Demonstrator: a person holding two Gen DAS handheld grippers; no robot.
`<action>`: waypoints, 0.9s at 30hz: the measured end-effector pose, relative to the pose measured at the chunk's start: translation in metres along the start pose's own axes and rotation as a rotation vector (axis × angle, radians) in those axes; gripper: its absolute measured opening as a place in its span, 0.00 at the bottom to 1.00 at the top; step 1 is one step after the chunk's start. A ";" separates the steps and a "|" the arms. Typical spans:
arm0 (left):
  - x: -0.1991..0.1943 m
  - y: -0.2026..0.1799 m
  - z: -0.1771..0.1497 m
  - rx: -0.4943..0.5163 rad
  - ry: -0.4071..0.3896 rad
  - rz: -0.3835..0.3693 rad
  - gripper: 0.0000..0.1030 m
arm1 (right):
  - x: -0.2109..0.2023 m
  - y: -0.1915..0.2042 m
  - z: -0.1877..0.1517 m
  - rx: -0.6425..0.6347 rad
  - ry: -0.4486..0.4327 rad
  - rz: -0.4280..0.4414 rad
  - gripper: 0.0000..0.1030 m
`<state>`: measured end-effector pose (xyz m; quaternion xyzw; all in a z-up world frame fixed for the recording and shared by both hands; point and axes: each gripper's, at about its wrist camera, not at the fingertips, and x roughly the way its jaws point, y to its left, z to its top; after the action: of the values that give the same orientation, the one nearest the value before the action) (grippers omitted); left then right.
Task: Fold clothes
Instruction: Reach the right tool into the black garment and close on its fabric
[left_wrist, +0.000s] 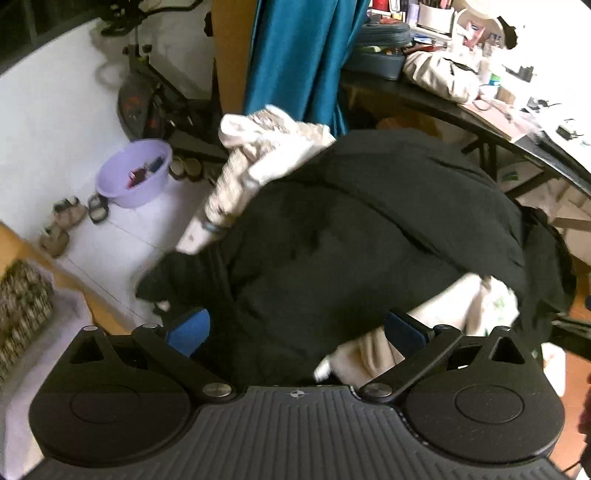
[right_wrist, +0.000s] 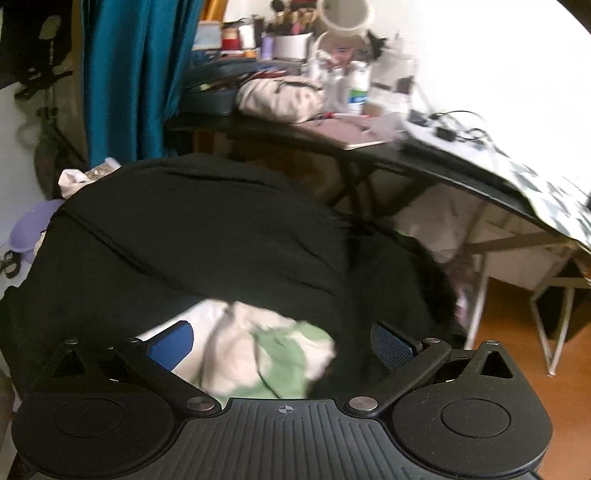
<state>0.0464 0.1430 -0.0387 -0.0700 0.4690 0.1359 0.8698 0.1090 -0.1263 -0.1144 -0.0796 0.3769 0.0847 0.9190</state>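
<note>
— Where are your claws?
— My left claw (left_wrist: 297, 330) and right claw (right_wrist: 282, 341) both gape wide, level, holding nothing.
— And the clothes?
— A black garment (left_wrist: 351, 229) is heaped directly ahead, over pale clothes (right_wrist: 258, 354).

White tiled floor (left_wrist: 122, 236), far left: lilac basin (left_wrist: 135, 173) and sandals (left_wrist: 62, 221) directly on it. Far right, dark table (right_wrist: 424, 168) bearing cream bag (right_wrist: 280, 99), notebook (right_wrist: 347, 133), cables.
</note>
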 end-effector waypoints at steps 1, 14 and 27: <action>0.004 -0.004 0.009 0.012 0.003 0.023 1.00 | 0.017 0.008 0.003 -0.026 -0.008 0.006 0.99; 0.049 -0.041 0.074 0.112 -0.029 0.152 1.00 | 0.149 0.112 0.030 -0.399 -0.027 0.112 0.99; 0.067 0.012 0.075 -0.027 0.001 0.124 1.00 | 0.149 0.120 0.048 -0.402 -0.138 0.024 0.99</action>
<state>0.1375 0.1848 -0.0527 -0.0524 0.4710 0.1957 0.8586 0.2204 0.0147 -0.1960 -0.2509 0.2896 0.1745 0.9070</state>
